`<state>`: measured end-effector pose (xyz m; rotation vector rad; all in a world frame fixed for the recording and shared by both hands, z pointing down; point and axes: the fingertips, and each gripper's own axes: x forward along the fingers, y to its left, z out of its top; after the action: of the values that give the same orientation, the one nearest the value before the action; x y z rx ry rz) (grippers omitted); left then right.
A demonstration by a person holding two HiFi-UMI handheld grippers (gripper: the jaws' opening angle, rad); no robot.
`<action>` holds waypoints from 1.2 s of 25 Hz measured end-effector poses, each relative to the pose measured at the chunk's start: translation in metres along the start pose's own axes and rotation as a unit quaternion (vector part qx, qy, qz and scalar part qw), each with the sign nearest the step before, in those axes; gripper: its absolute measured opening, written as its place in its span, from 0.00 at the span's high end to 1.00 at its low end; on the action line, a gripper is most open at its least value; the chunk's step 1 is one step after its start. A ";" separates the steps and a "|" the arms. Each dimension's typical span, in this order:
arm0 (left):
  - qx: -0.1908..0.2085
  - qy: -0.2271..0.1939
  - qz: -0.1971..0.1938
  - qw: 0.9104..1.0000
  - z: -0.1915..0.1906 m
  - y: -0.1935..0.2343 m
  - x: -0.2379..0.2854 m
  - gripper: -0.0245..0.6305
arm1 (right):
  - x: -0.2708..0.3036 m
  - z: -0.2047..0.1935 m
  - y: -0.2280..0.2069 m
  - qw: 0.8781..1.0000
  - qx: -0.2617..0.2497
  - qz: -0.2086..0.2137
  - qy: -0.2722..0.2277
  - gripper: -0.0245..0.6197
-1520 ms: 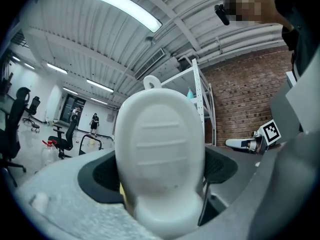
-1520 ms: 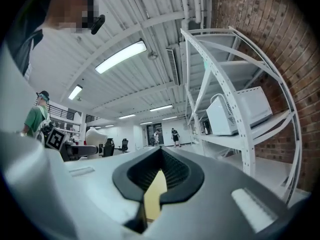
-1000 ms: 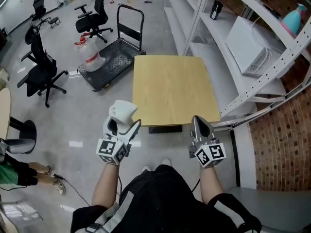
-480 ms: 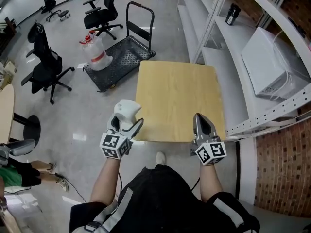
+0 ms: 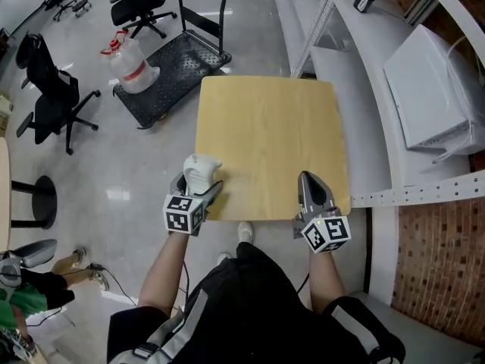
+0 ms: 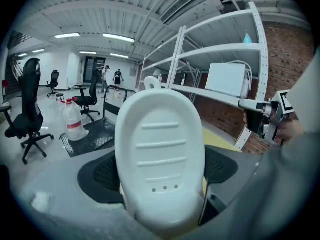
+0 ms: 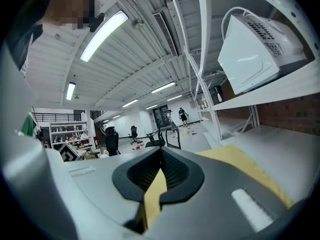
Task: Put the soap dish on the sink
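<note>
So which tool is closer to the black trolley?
Left. The left tool, holding the soap dish, is at the table's near left corner, the trolley's side; the right tool is at the near right corner, farther off.

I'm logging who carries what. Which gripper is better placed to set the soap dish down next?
Left. The left gripper holds the white soap dish between its jaws; the right gripper is shut and empty. No sink shows in any view.

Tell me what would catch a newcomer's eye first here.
The white oval plastic soap dish, clamped in the jaws of the left gripper, fills that gripper's view. Just ahead of both grippers stands a square pale-wood table. The right gripper has its jaws shut and empty.
</note>
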<state>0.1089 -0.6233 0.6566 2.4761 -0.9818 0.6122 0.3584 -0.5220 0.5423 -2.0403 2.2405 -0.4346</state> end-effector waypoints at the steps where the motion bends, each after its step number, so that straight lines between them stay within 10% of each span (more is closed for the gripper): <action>1: -0.001 0.017 0.000 1.000 -0.011 0.000 0.007 0.26 | -0.001 -0.006 -0.002 1.000 0.003 -0.001 0.006 0.95; 22: 0.081 0.231 0.007 0.969 -0.103 -0.003 0.072 0.26 | -0.020 -0.046 -0.031 0.998 0.025 -0.019 0.056 0.95; 30: 0.082 0.249 0.005 0.965 -0.115 -0.006 0.084 0.26 | -0.031 -0.031 -0.048 0.999 0.028 -0.018 0.039 0.95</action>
<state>0.1396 -0.6050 0.7947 2.2710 -0.7659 1.2857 0.4001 -0.4897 0.5805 -2.0732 2.2104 -0.5848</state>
